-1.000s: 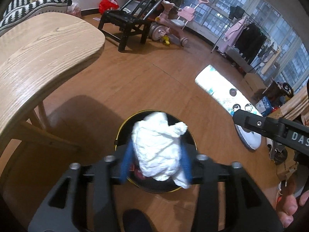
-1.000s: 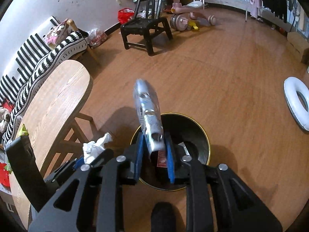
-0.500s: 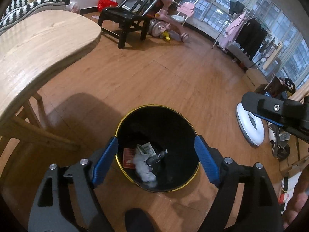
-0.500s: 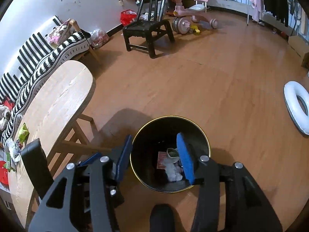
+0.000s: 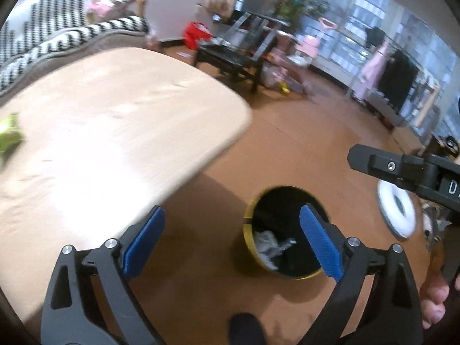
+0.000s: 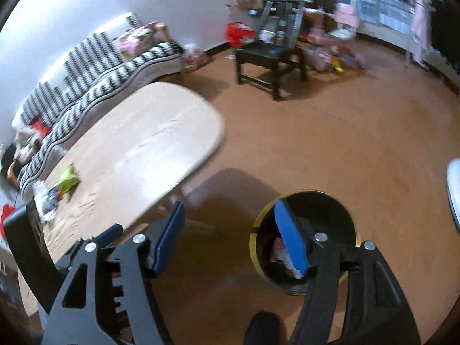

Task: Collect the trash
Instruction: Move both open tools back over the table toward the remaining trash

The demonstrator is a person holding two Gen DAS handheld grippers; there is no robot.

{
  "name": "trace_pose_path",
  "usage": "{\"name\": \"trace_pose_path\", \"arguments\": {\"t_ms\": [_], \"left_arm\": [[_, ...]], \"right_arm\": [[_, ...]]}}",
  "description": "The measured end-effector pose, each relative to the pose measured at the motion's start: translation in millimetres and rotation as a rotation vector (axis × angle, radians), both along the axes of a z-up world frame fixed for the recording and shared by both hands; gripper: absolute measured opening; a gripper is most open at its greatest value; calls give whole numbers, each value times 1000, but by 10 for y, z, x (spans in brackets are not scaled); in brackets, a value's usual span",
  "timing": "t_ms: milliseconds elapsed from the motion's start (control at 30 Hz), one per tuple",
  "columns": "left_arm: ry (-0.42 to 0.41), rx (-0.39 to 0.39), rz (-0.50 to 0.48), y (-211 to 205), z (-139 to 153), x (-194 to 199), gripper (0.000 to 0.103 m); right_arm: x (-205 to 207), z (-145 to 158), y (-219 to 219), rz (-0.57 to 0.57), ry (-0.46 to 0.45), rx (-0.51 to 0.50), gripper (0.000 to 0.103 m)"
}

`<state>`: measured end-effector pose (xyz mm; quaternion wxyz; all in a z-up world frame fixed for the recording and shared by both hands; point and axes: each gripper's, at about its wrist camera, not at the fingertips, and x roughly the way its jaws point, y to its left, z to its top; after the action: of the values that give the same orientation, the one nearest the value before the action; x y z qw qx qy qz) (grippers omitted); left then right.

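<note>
A black trash bin with a yellow rim (image 5: 250, 224) stands on the wooden floor, with crumpled white paper (image 5: 268, 245) inside. It also shows in the right wrist view (image 6: 325, 201). My left gripper (image 5: 230, 241) is open and empty, above the floor between the table edge and the bin. My right gripper (image 6: 230, 233) is open and empty, its right finger over the bin's left rim. A green wrapper (image 6: 69, 179) and other small trash (image 6: 47, 199) lie on the wooden table (image 6: 138, 143). The green wrapper also shows at the left wrist view's edge (image 5: 8, 138).
A striped sofa (image 6: 95, 74) stands behind the table. A black chair (image 6: 270, 54) and a pink ride-on toy (image 6: 342, 20) are at the back. A white ring-shaped object (image 5: 398, 212) lies on the floor right of the bin. The right gripper's body (image 5: 408, 169) juts in at right.
Both grippers opened and dropped the crumpled paper and the bottle into the bin, then swung left and up, bringing the table into view. The view is motion-blurred.
</note>
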<state>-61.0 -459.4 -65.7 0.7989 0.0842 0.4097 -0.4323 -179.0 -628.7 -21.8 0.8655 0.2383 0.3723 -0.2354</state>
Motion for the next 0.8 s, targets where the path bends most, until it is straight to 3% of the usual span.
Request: {"name": "trace_pose_path", "arguments": {"t_ms": [367,600,800], "left_arm": [[-119,27,280,1812,471,770,93],[-163,54,488,3080,542,1180,93],[-174,84,607,3903,486,1345,93]], "right_arm": [[1024,369,1348,266,-77,-26,72],[1556,374,2218,423,-70,-63,72],[1865,324,2773,521,-71,-77,73]]}}
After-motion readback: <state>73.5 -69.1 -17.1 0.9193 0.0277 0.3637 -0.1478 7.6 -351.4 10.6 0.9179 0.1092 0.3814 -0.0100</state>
